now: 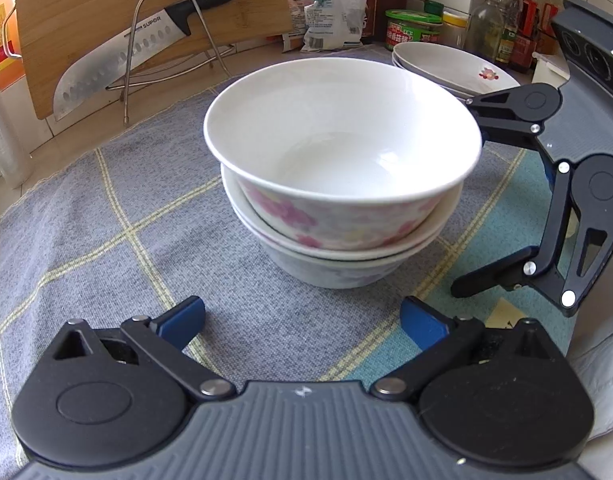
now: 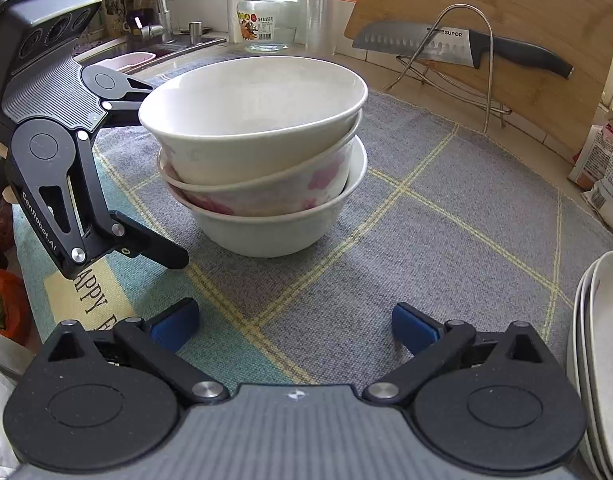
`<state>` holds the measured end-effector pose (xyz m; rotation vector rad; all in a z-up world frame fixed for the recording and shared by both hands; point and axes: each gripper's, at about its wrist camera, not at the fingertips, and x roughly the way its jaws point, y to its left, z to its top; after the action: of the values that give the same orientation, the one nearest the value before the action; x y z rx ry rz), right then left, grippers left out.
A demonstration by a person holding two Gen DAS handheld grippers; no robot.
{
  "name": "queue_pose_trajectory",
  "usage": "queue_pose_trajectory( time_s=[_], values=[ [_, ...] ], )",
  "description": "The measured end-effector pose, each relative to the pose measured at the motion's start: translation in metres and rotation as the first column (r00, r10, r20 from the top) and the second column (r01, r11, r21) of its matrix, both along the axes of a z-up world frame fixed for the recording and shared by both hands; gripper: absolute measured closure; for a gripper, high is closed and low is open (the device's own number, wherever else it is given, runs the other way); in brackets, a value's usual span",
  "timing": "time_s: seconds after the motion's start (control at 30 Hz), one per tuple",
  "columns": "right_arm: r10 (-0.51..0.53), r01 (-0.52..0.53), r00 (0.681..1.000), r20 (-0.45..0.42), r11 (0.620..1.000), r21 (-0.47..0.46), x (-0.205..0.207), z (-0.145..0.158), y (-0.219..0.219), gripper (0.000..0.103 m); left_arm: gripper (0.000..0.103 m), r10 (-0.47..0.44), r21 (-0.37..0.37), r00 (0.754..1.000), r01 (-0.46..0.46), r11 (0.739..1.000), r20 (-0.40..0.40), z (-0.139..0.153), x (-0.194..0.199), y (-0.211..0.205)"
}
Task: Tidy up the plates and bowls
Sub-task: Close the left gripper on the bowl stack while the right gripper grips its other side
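Grey checked cloth (image 1: 106, 240) covers the bench (image 1: 46, 156) and leaves broad bare stretches on every side of the bowls (image 1: 342, 184). Three bowls sit nested in one stack at the cloth's middle, the top one tilted in the right view. A second stack, of plates (image 1: 454, 66), lies behind the bowls toward the bottles in the left view and runs off the frame edge in the right view; its count is unclear. One board (image 2: 506, 28) leans at the wall with one knife (image 2: 446, 42) in a wire rack (image 2: 462, 64).

The left gripper (image 1: 302, 322) has its fingers spread wide and empty, short of the stack. The right gripper (image 2: 294, 326) is likewise wide open, holding nothing, with clear cloth ahead.
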<state>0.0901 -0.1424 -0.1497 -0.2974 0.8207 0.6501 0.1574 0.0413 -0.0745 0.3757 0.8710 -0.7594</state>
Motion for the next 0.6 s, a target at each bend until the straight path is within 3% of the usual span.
queue_pose_trajectory(
  time_s=[0.2, 0.3, 0.6],
  values=[
    [0.052, -0.053, 0.999, -0.017, 0.998, -0.045, 0.014, 0.006, 0.008, 0.000, 0.002, -0.150, -0.013, 0.988, 0.150, 0.989, 0.023, 0.000, 0.008, 0.003],
    [0.089, -0.089, 0.996, -0.003, 0.995, -0.051, 0.022, 0.014, 0.014, 0.000, 0.003, -0.248, -0.015, 0.968, 0.249, 0.968, 0.046, 0.000, 0.014, 0.007],
    [0.212, -0.212, 0.977, -0.003, 0.972, -0.105, 0.042, 0.022, 0.034, 0.003, 0.014, -0.416, -0.040, 0.908, 0.418, 0.908, 0.051, 0.006, 0.035, 0.009]
  ],
)
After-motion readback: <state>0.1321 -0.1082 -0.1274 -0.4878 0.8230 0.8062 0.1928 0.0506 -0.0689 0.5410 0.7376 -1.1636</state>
